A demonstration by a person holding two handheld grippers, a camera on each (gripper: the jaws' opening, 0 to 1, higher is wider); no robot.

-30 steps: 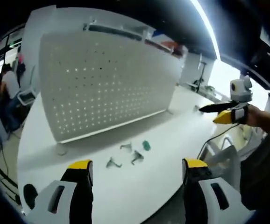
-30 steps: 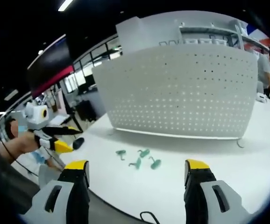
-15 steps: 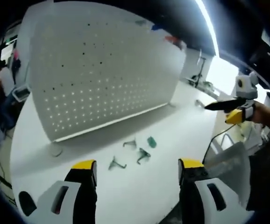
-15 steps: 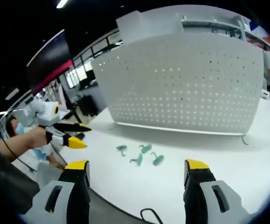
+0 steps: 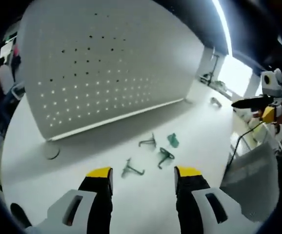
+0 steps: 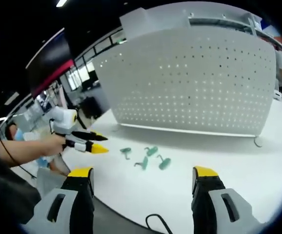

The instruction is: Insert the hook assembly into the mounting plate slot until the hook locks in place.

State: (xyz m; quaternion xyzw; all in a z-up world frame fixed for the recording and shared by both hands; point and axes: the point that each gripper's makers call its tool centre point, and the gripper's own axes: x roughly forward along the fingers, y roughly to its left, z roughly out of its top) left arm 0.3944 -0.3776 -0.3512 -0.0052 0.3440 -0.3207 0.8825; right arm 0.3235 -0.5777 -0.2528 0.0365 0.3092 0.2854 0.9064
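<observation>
left gripper [image 5: 143, 175]: jaws narrowed from a wide gap, now closer to the four green hooks [image 5: 153, 151] at 12 o'clock just ahead of it on the tabletop [image 5: 199, 131]. in the right gripper view, left gripper [image 6: 98, 144] has advanced from 9 o'clock toward the hooks. right gripper [image 6: 143, 175]: gap unchanged.

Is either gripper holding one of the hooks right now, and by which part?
Nothing is held: left gripper and right gripper are open, and the hooks lie on the table.
</observation>
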